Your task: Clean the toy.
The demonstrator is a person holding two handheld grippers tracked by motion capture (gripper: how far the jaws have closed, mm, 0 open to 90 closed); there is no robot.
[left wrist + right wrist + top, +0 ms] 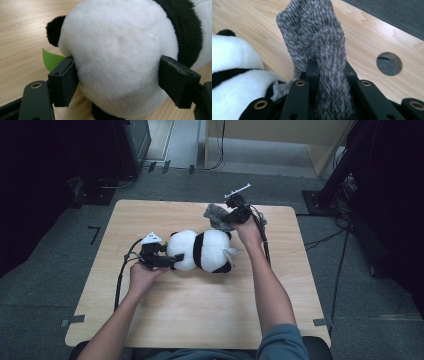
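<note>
Plush panda (202,251) lies on its side near the middle of the wooden table (190,320), white head toward the person's left, black-banded body toward the right. The left gripper (165,260) has its jaws spread wide around the round white head, one black pad pressed into the fur on each side, as the left gripper view shows; the pile dimples slightly at each pad, so the hold looks like a light squeeze rather than a hard clamp. A green felt leaf (51,59) pokes out from under the head beside one jaw.

The right gripper (234,215), raised above the table's far edge, has its jaws drawn narrow on a strip of grey fuzzy cloth (319,45), which stands up between them in the right gripper view. It is possibly a scarf or small garment for the toy; the bunching hides its shape.

Both things should handle as light, soft and yielding. The panda will compress and could roll within a wide hold, so the head or the waist band gives the surest purchase. The grey cloth is limp and will droop from wherever it is pinched; holding it near an edge would let it hang open. A round hole (389,63) pierces the tabletop close by.
</note>
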